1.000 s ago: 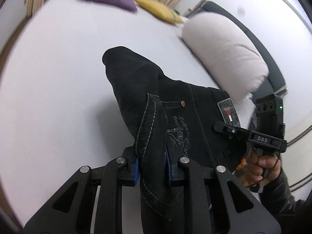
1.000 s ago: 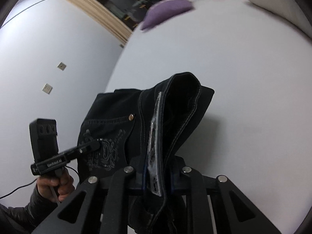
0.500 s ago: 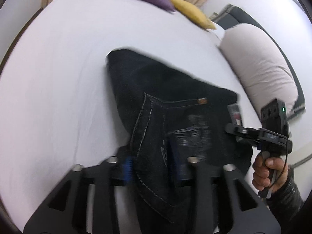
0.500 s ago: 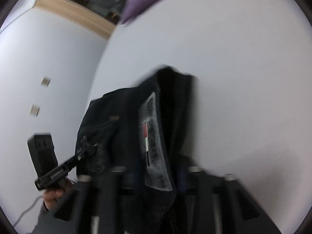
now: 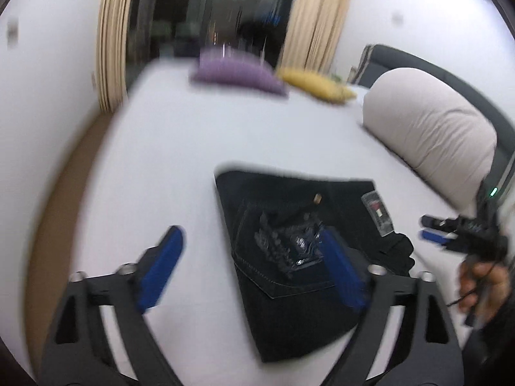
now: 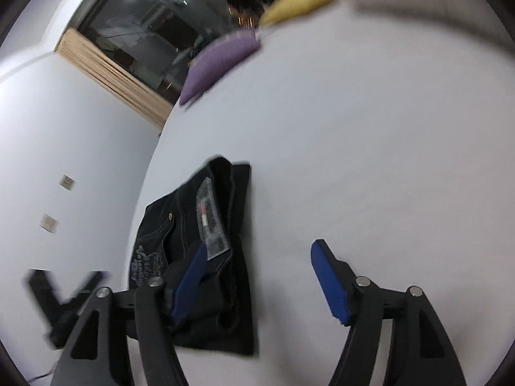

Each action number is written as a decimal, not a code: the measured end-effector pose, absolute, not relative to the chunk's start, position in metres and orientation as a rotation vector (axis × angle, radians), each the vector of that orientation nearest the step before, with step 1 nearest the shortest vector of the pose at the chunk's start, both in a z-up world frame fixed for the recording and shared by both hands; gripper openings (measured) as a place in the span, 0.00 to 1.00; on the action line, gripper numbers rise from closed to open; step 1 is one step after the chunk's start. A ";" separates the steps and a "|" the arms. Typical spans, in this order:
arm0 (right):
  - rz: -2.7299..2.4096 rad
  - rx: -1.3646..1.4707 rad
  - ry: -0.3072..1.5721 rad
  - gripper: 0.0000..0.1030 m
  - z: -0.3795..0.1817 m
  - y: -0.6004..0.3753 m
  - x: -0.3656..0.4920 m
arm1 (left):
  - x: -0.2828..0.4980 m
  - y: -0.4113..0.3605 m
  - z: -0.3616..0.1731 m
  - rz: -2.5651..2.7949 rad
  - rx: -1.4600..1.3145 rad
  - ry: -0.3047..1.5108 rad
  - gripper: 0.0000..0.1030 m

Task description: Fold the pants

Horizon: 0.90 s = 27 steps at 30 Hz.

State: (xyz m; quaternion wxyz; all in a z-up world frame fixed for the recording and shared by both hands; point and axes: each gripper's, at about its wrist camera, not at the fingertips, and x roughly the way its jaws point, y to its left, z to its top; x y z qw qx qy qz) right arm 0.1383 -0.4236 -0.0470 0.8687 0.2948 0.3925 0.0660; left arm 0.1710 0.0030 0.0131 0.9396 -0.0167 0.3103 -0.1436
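Note:
The black denim pants lie folded in a compact stack on the white bed, back pocket and paper tag facing up. My left gripper hovers over their left edge, jaws opening wide, its blue pads clear of the cloth. In the right wrist view the pants lie at lower left. My right gripper is above their right edge, jaws opening, nothing pressed between the pads. The right gripper also shows at the right of the left wrist view, held by a hand. The left gripper is a blur.
A purple cushion and a yellow cushion lie at the bed's far end. A beige pillow rests against the dark headboard on the right. Beyond are curtains and a dark window. The bed's left edge drops to the floor.
Both grippers were shut on the pants' waistband and have let go and opened wide. The pants have dropped flat onto the bed. Both cameras have drawn back and tilted up.

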 end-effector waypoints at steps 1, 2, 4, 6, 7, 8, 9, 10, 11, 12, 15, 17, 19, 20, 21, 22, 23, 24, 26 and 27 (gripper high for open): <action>0.105 0.570 0.781 0.79 -0.032 -0.418 0.125 | 0.156 -0.008 0.029 -0.277 0.013 0.576 0.98; 0.077 0.521 0.733 0.80 -0.017 -0.411 0.111 | 0.140 -0.016 0.044 -0.257 0.062 0.514 1.00; 0.042 0.435 0.653 0.84 0.012 -0.399 0.090 | 0.105 -0.029 0.075 -0.189 0.145 0.384 1.00; 0.002 0.351 0.543 0.94 0.046 -0.384 0.063 | 0.071 -0.037 0.105 -0.099 0.205 0.278 1.00; -0.013 0.326 0.495 1.00 0.059 -0.380 0.052 | 0.063 -0.034 0.115 -0.076 0.214 0.253 1.00; -0.032 0.300 0.426 1.00 0.076 -0.374 0.038 | 0.047 -0.037 0.129 -0.031 0.217 0.212 1.00; -0.046 0.281 0.374 1.00 0.090 -0.370 0.033 | 0.037 -0.039 0.137 -0.006 0.213 0.196 1.00; -0.064 0.258 0.313 1.00 0.106 -0.372 0.015 | 0.026 -0.038 0.149 0.007 0.197 0.189 1.00; -0.075 0.235 0.249 1.00 0.123 -0.369 0.000 | 0.019 -0.035 0.156 -0.001 0.186 0.185 1.00; -0.081 0.217 0.193 1.00 0.140 -0.367 -0.014 | 0.010 -0.034 0.167 -0.017 0.170 0.176 1.00; -0.128 0.169 0.069 1.00 0.182 -0.352 -0.040 | -0.017 -0.033 0.193 -0.027 0.137 0.126 1.00; -0.130 0.133 -0.023 1.00 0.204 -0.339 -0.062 | -0.028 -0.031 0.202 -0.051 0.090 0.134 1.00; -0.090 0.101 -0.021 1.00 0.213 -0.332 -0.070 | -0.034 -0.028 0.206 -0.051 0.066 0.173 1.00; -0.064 0.089 0.019 1.00 0.213 -0.329 -0.069 | -0.037 -0.029 0.203 -0.048 0.061 0.192 1.00; -0.045 0.085 0.058 1.00 0.210 -0.328 -0.069 | -0.040 -0.030 0.197 -0.045 0.062 0.206 1.00; -0.030 0.089 0.105 1.00 0.204 -0.326 -0.068 | -0.046 -0.031 0.194 -0.050 0.064 0.222 1.00; -0.020 0.102 0.146 1.00 0.197 -0.324 -0.065 | -0.046 -0.033 0.184 -0.057 0.061 0.262 1.00; -0.016 0.112 0.182 1.00 0.189 -0.322 -0.064 | -0.046 -0.034 0.178 -0.057 0.055 0.292 1.00; -0.034 0.135 0.287 1.00 0.169 -0.319 -0.054 | -0.044 -0.034 0.159 -0.047 0.041 0.357 1.00; -0.048 0.145 0.324 1.00 0.161 -0.318 -0.051 | -0.041 -0.035 0.145 -0.032 0.043 0.414 1.00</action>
